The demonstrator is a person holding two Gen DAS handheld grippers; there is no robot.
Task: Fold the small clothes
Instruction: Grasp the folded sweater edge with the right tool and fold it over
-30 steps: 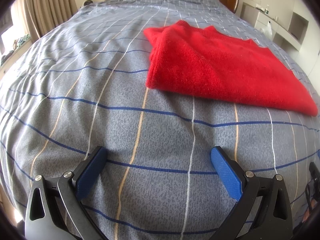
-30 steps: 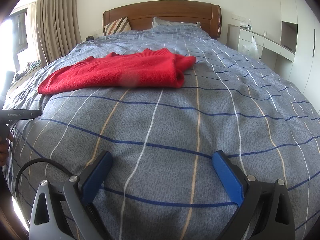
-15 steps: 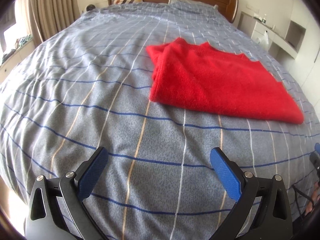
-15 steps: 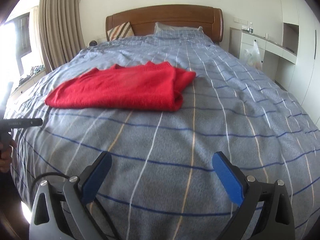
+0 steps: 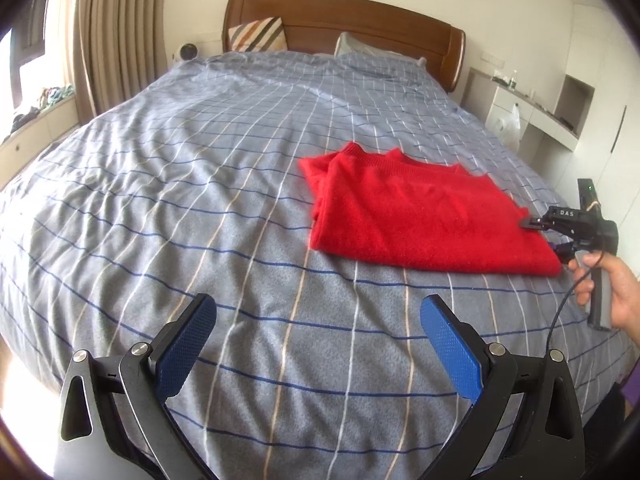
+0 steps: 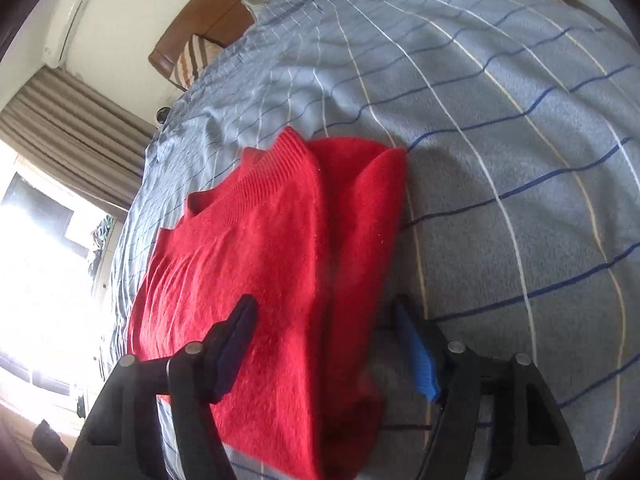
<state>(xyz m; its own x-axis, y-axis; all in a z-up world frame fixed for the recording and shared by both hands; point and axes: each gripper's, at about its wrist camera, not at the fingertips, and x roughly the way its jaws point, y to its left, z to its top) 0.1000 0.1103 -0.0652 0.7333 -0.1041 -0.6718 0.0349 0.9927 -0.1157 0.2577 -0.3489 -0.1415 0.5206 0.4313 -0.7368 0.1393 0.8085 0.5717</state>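
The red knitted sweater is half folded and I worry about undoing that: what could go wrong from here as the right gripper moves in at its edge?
1. The right gripper straddles the stacked edge of the red knitted sweater with jaws open; closing may catch only some layers, so a lift could peel the fold apart.
2. The soft blue-grey checked bedspread lies right under that edge and could be pinched too.
3. The left gripper hangs open, away from the sweater, so nothing pins the far side against sliding.

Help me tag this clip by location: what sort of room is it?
A bedroom, almost certainly. A large bed with a grey checked cover fills the view, backed by a wooden headboard with a striped pillow against it. A folded red sweater lies on the bed.
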